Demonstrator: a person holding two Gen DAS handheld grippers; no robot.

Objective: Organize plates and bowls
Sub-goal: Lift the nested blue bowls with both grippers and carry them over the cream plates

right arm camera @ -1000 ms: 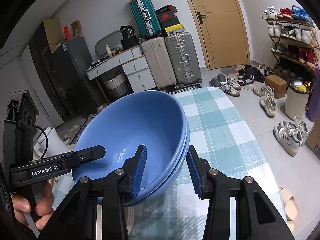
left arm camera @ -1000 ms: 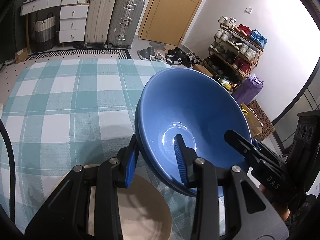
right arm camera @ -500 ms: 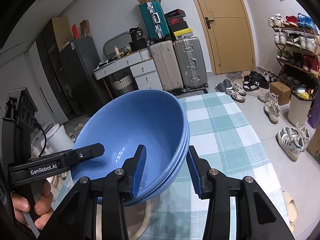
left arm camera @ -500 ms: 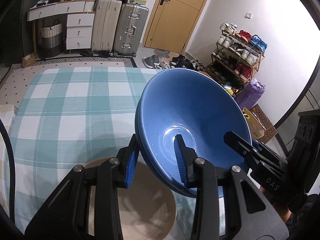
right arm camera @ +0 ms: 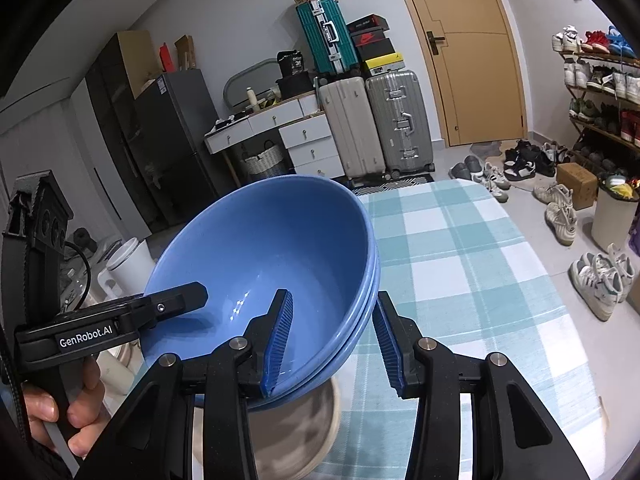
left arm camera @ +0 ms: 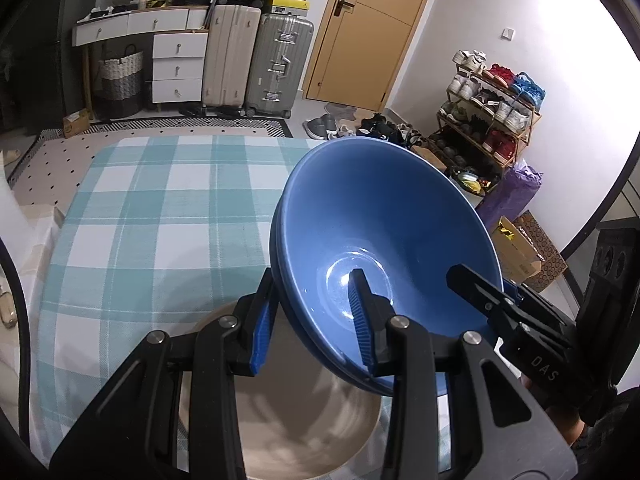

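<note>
Two nested blue bowls [left arm camera: 384, 240] hang tilted in the air above a table covered with a teal-and-white checked cloth [left arm camera: 160, 216]. The left gripper [left arm camera: 314, 320] clamps their left rim, one pad inside and one outside; the right gripper [right arm camera: 332, 340] clamps the right rim the same way. Directly beneath, at the near edge of the table, sits a beige plate [left arm camera: 304, 420], blurred. The bowls appear already stacked together, and what seems left is to set the pair down, probably on that plate. Readable writing: "GenRobot.AI" on the left gripper's body in the right view, "DAS" on the right gripper's body in the left view.
</note>
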